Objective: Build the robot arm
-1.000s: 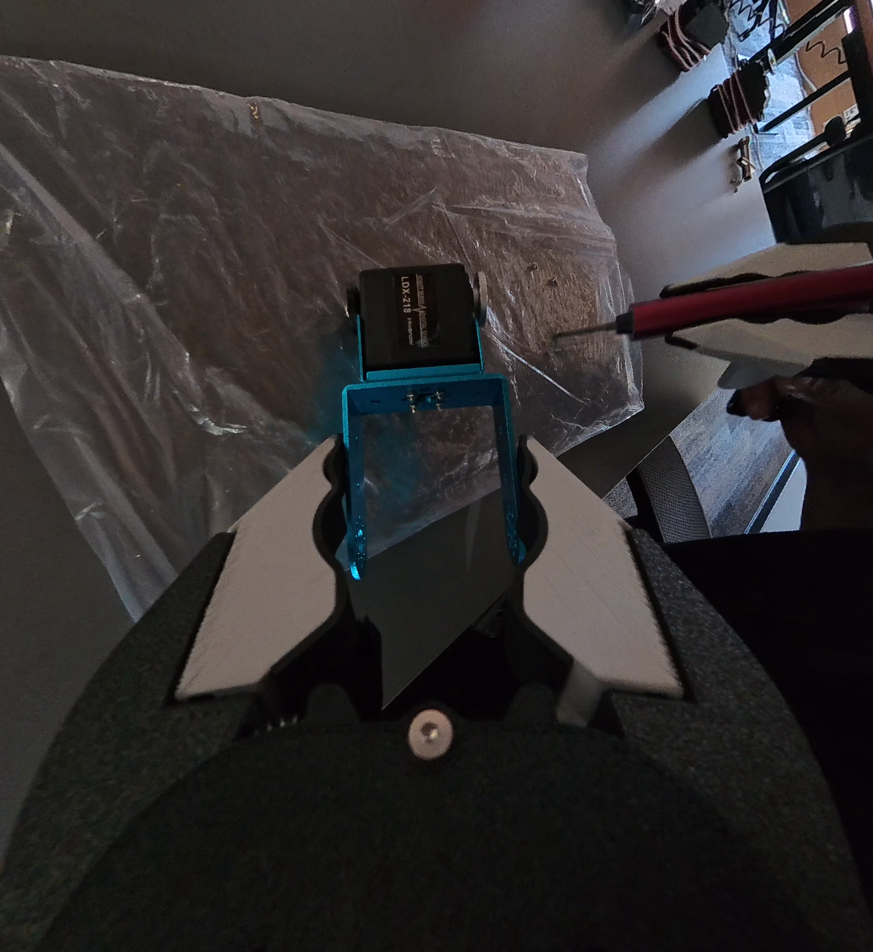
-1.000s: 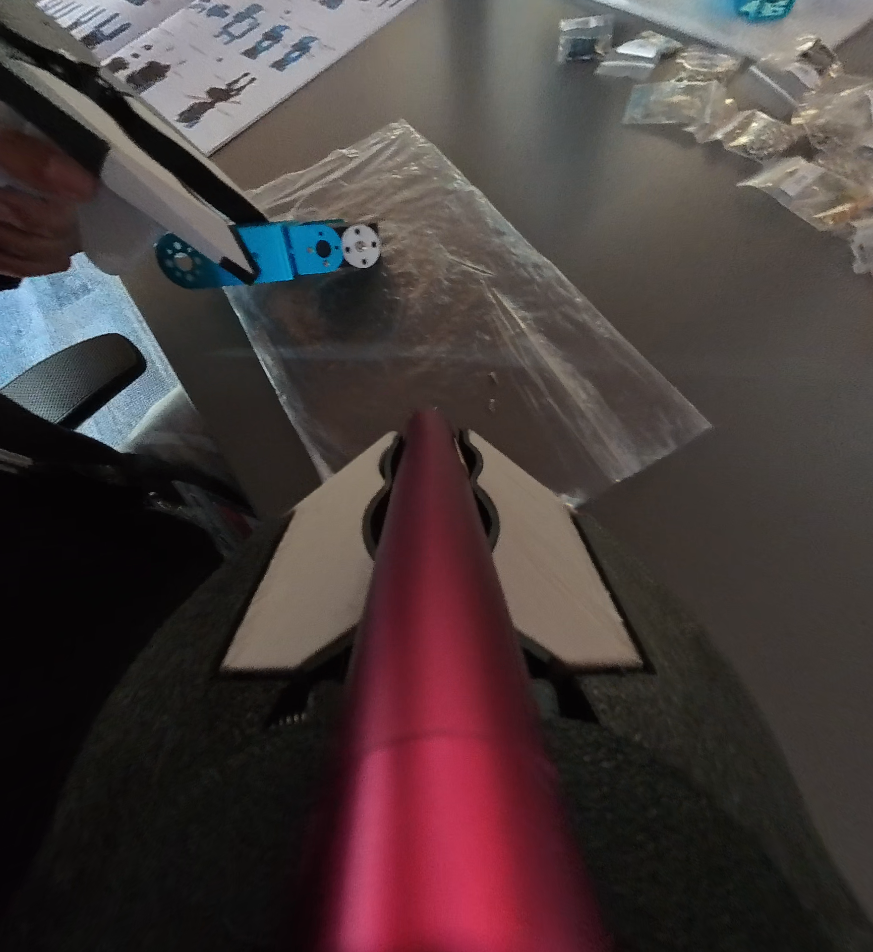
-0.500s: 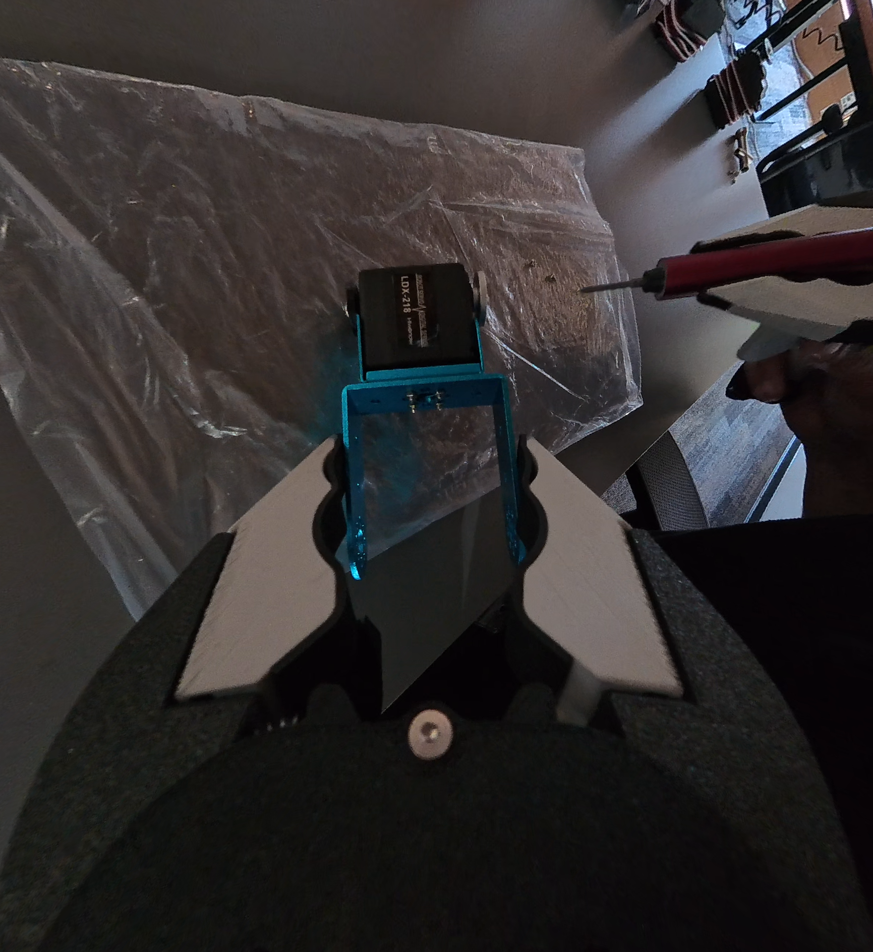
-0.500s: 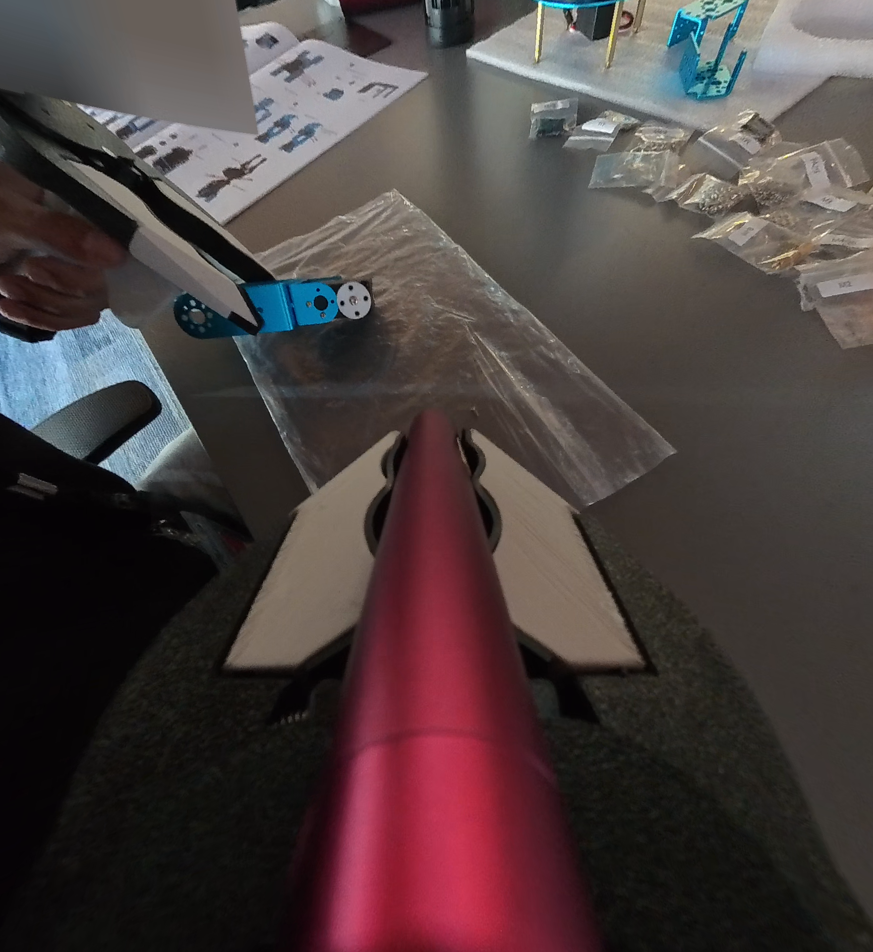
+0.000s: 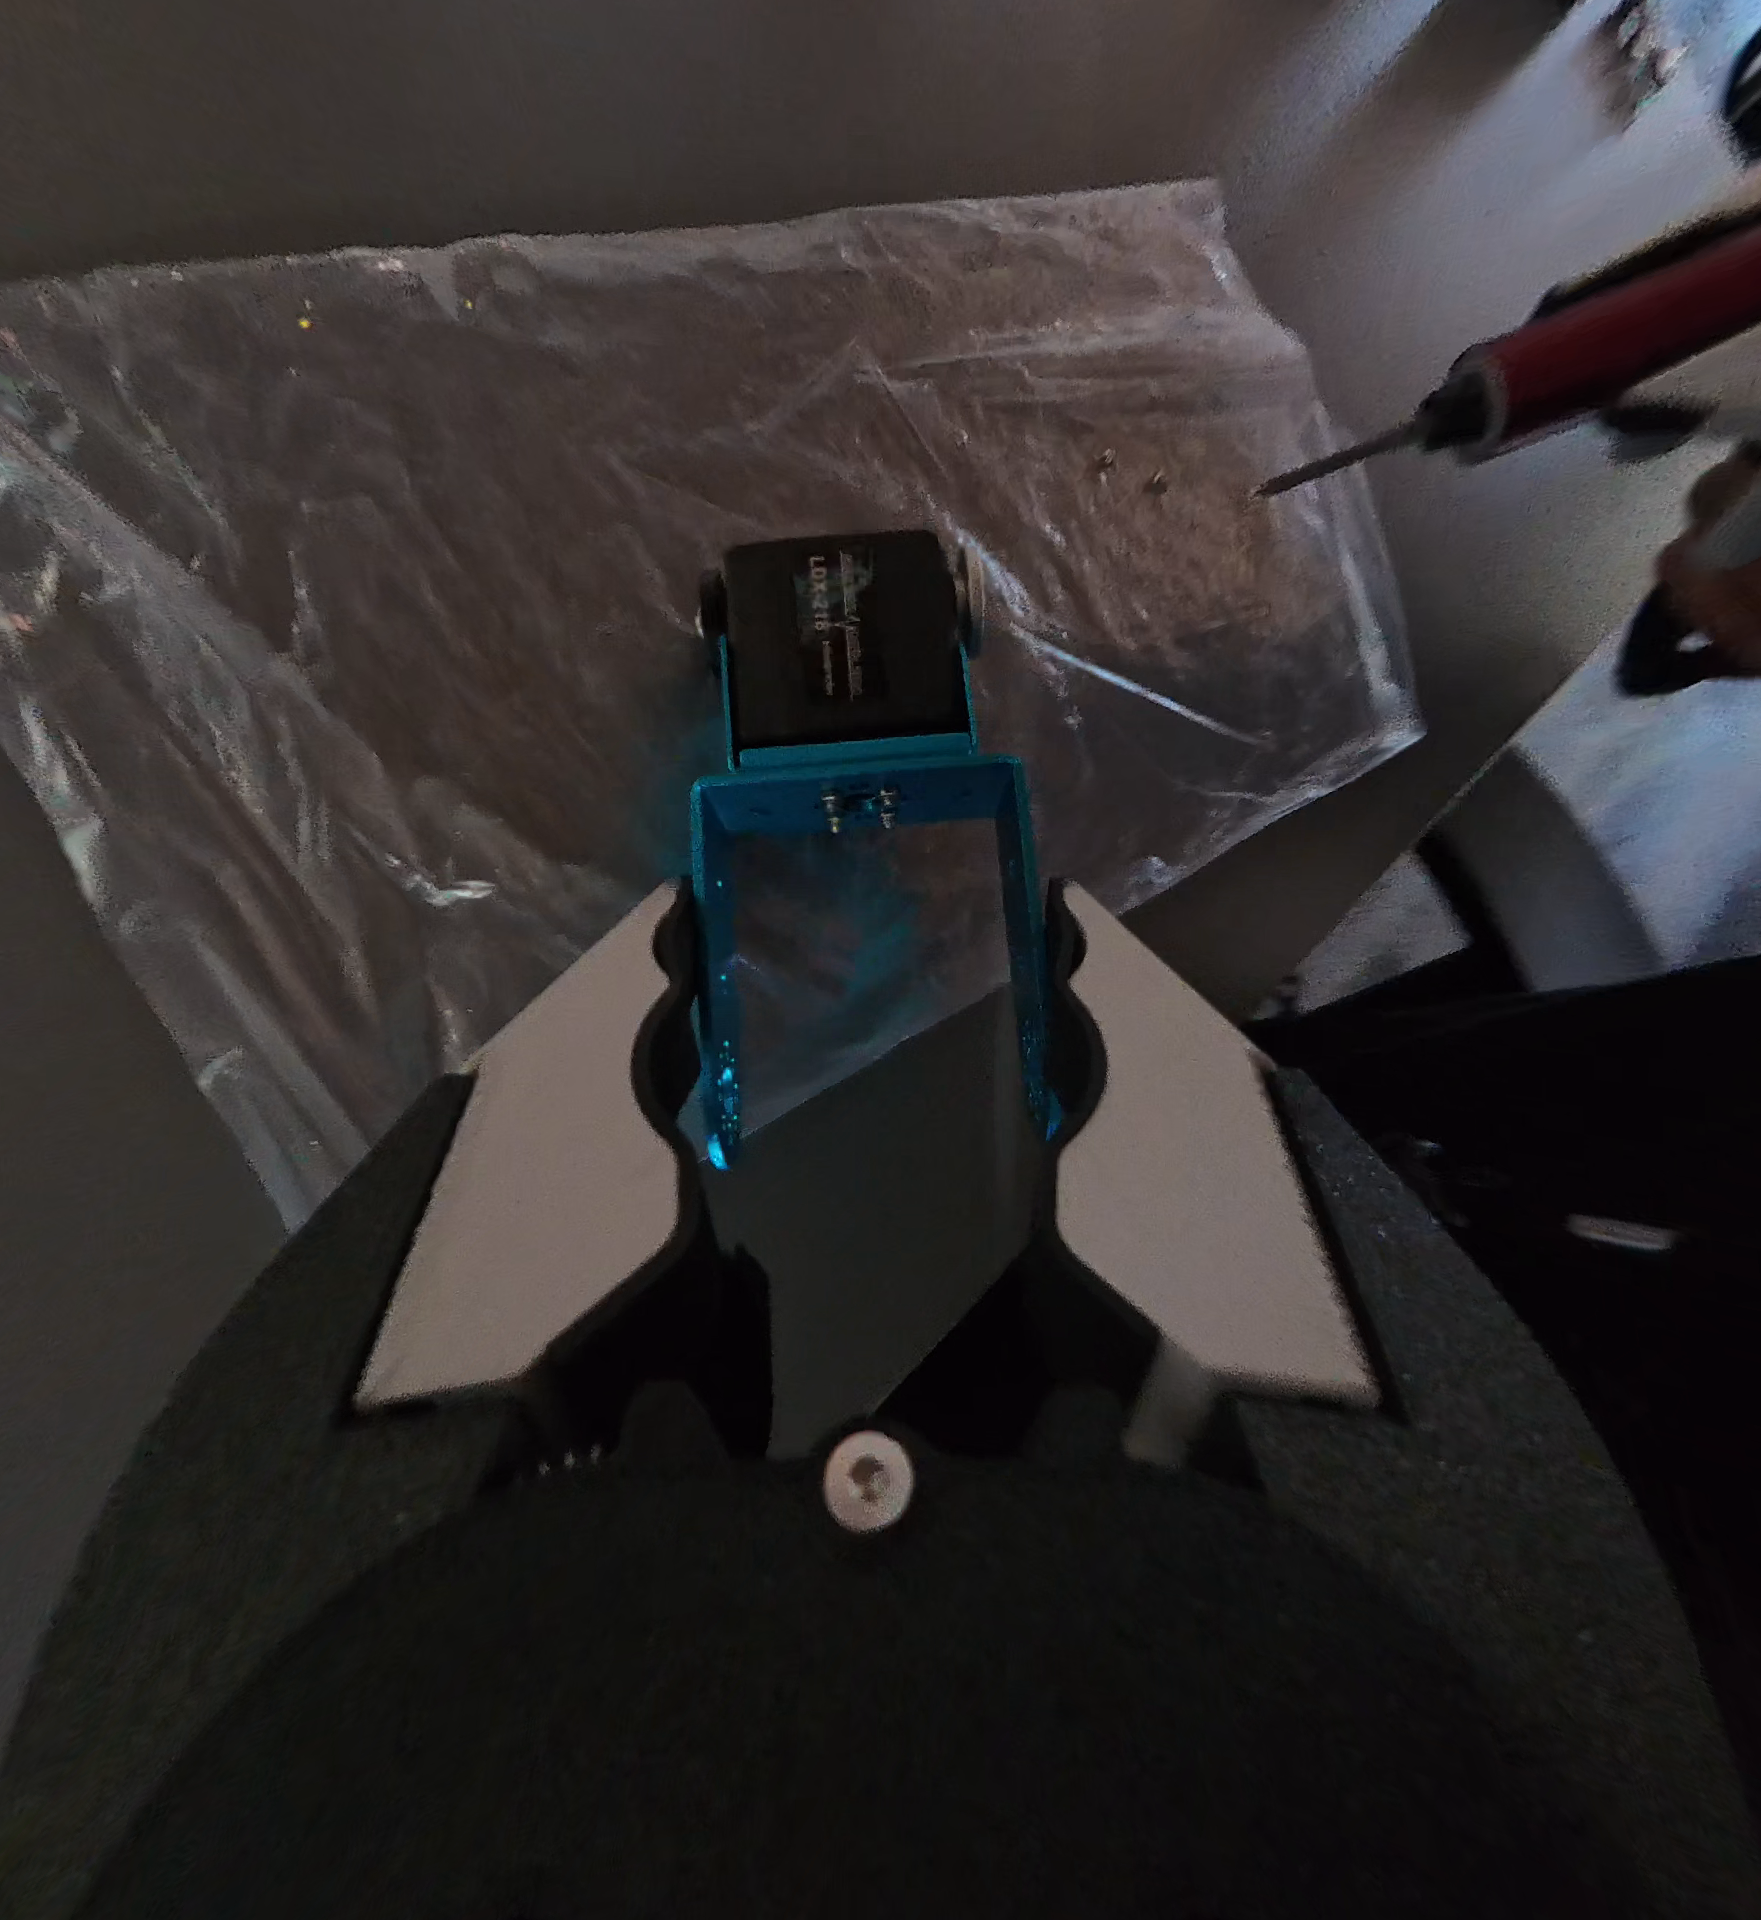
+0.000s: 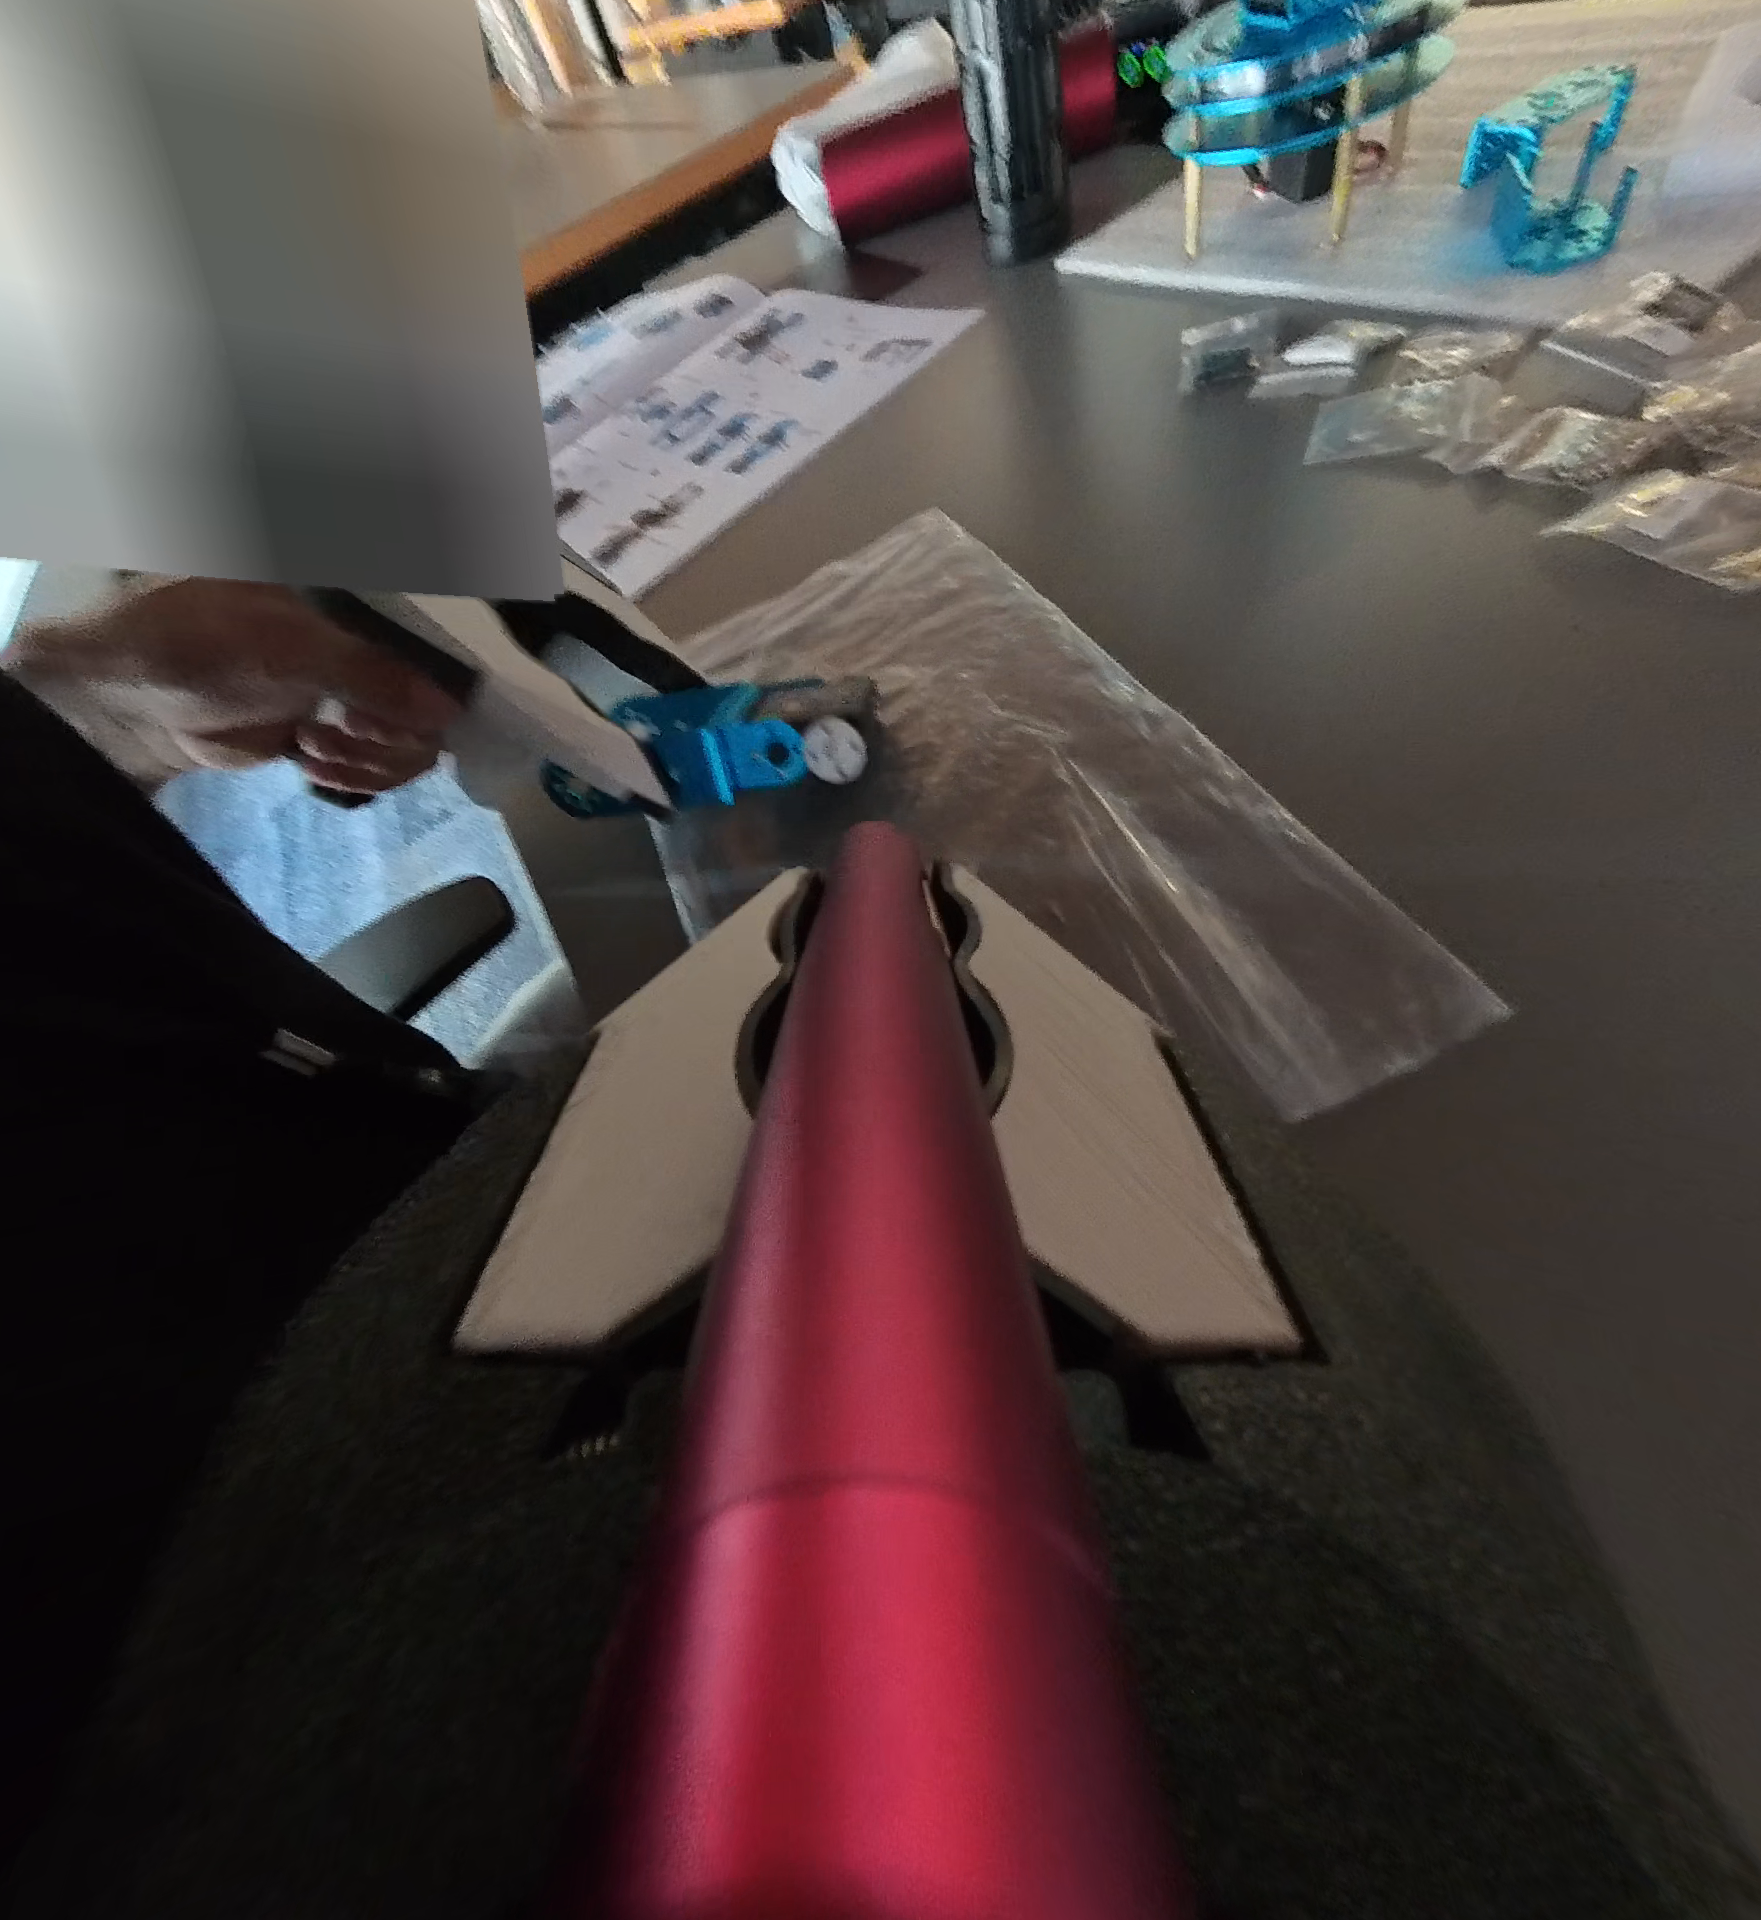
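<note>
My left gripper (image 5: 865, 914) is shut on a blue metal U-bracket (image 5: 860, 810) that carries a black servo (image 5: 840, 639) at its far end. It holds them above a clear plastic bag (image 5: 440, 582) on the grey table. My right gripper (image 6: 871, 904) is shut on a red screwdriver (image 6: 855, 1351) whose barrel runs along the fingers. In the left wrist view the screwdriver (image 5: 1624, 322) comes in from the upper right, its thin tip over the bag's right end. In the right wrist view the bracket and servo (image 6: 741, 753) show just left of the screwdriver's front end.
Several small bags of hardware (image 6: 1582, 405) lie at the far right. An open instruction booklet (image 6: 730, 405) lies behind the bag. A blue frame on a white foam sheet (image 6: 1541, 197), a red cylinder (image 6: 917, 156) and a dark bottle (image 6: 1021, 125) stand at the back. A chair (image 6: 419, 935) is below the table edge.
The right gripper has tilted up and swung left, bringing the screwdriver's end close to the servo. In the left view the screwdriver now slants down, tip over the bag's right end.
</note>
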Demonstrator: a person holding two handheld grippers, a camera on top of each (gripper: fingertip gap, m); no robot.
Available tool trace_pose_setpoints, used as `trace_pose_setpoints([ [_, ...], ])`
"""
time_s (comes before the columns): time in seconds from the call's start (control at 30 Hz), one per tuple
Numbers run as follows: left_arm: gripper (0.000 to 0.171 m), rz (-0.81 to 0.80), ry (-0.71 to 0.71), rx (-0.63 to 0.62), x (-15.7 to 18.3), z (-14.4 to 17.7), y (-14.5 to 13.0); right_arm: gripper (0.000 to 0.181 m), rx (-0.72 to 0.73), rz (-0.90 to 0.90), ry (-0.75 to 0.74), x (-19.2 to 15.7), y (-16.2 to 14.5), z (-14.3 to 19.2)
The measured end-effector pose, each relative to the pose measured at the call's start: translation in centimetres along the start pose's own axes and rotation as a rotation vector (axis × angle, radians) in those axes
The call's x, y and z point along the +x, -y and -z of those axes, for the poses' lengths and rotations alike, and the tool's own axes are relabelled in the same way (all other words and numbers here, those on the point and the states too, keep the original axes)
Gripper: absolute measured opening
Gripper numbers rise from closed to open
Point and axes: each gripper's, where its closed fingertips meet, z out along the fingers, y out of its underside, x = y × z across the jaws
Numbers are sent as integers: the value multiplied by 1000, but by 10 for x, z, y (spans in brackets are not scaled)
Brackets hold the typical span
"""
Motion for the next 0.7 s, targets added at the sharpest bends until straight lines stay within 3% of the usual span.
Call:
trace_pose_setpoints([
  [0.17,65,-259,182,-38,-6,-5,-7,23,82,72,62,-19,16,-10],
  [0.27,65,-309,237,-31,-6,-7,-9,22,113,199,51,-28,21,-18],
  [0.43,68,-211,167,46,-1,-4,-5,20,176,355,1,-40,33,-30],
  [0.53,73,-148,152,171,-2,11,10,23,226,400,-26,-45,46,-35],
  [0.63,73,-30,0,430,22,42,52,22,302,419,-34,-55,65,-39],
  [0.7,72,137,-307,550,57,60,78,23,346,417,-42,-61,77,-43],
])
